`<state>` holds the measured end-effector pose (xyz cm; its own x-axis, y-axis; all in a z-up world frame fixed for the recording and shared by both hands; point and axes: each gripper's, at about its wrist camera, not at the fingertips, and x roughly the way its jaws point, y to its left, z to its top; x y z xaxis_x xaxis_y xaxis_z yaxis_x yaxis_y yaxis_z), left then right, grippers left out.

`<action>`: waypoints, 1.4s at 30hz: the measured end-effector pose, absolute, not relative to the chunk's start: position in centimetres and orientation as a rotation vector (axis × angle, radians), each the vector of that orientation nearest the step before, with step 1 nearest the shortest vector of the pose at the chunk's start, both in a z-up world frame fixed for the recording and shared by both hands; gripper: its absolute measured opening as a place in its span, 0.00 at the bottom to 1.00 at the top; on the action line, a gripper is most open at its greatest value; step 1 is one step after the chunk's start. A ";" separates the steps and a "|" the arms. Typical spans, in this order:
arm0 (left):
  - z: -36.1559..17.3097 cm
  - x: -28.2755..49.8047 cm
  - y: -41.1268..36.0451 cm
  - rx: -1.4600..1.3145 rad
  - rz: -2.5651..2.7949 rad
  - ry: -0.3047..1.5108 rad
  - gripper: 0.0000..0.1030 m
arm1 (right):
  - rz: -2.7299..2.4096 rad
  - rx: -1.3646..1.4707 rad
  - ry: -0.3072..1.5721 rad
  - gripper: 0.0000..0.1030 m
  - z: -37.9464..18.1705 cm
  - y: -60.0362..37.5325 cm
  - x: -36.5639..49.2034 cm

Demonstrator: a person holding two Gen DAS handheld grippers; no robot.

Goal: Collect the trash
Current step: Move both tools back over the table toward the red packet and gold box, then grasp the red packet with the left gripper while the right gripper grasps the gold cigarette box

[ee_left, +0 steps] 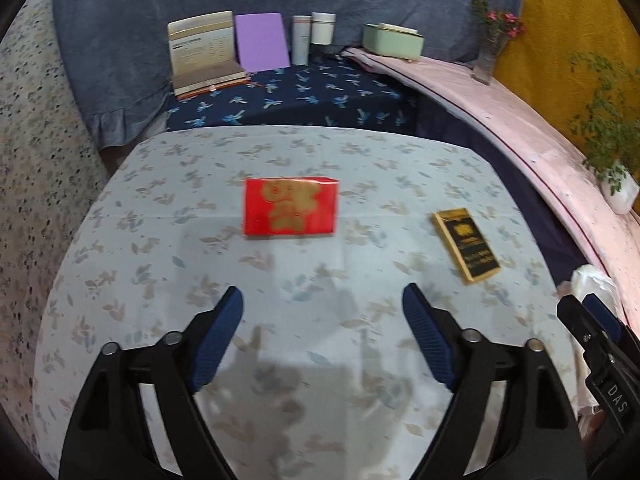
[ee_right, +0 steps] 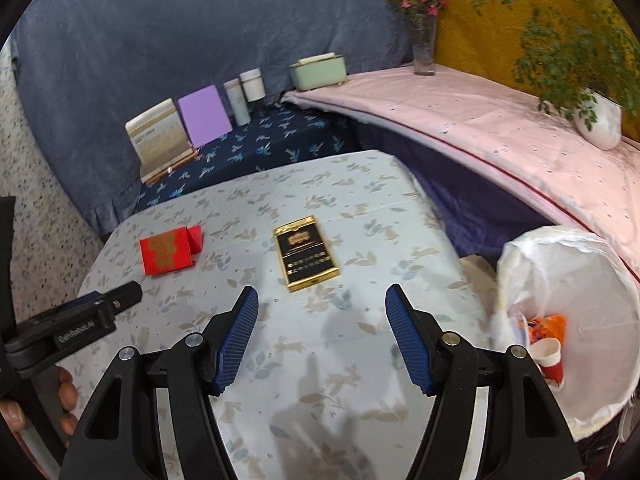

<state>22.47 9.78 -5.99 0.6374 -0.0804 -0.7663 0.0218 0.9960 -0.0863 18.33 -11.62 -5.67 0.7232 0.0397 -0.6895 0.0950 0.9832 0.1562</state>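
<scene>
1. Right now the left gripper [ee_left: 322,312] and right gripper [ee_right: 322,308] both gape wide, holding nothing, above the leafy tablecloth [ee_left: 200,264].
2. On it lie a red packet [ee_left: 291,212] and a black-gold box [ee_right: 306,254], apart.
3. Beside the table sits a white trash bag [ee_right: 592,280].

Low table [ee_left: 168,240] wearing a pale leaf-print cloth, carrying a red packet [ee_left: 291,207] near mid-top and a black-and-gold box [ee_left: 466,245] lying flat, well apart to its right. Behind, a navy floral surface [ee_left: 320,100] holding a card stand [ee_left: 202,52], a purple card [ee_left: 262,42] and two cylinders [ee_left: 312,36]. Lying along the right, a pink-covered ledge [ee_right: 480,120] bearing a mint box [ee_right: 318,71], a flower vase [ee_right: 423,46] and a white plant pot [ee_right: 600,124].
</scene>
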 end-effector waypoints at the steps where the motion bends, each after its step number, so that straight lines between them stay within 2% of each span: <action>1: -6.1 22.9 10.3 -0.070 -0.050 0.874 0.83 | -0.025 0.180 0.772 0.62 -6.0 -11.3 19.0; 3: -6.3 23.7 11.0 -0.072 -0.033 0.870 0.87 | -0.016 0.168 0.784 0.62 -6.5 -10.7 20.2; 10: -8.0 27.5 12.1 -0.072 -0.013 0.903 0.89 | -0.002 0.117 0.819 0.68 -8.4 -9.4 24.8; 28: -12.2 34.4 9.8 0.022 -0.032 0.961 0.90 | 0.009 0.062 0.914 0.70 -13.4 -9.0 31.1; 31: -12.3 34.6 9.7 0.017 -0.037 0.962 0.85 | 0.010 0.057 0.915 0.70 -13.7 -8.8 31.2; 34: -12.4 34.5 9.5 0.013 -0.045 0.960 0.84 | 0.015 0.053 0.912 0.65 -13.6 -8.6 31.1; 35: -12.3 34.4 9.4 0.014 -0.049 0.958 0.84 | 0.015 0.052 0.913 0.56 -13.6 -8.6 31.1; 36: -12.3 34.3 9.3 0.019 -0.050 0.955 0.84 | 0.016 0.049 0.915 0.53 -13.5 -8.6 31.0; 42: -10.9 32.6 8.1 0.027 -0.077 0.926 0.84 | 0.016 0.079 0.900 0.53 -12.8 -9.0 29.6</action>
<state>32.56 8.10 -10.93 0.5986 -0.0542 -0.7992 0.0778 0.9969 -0.0093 29.63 -9.04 -12.77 0.6220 0.0469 -0.7816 0.0195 0.9970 0.0754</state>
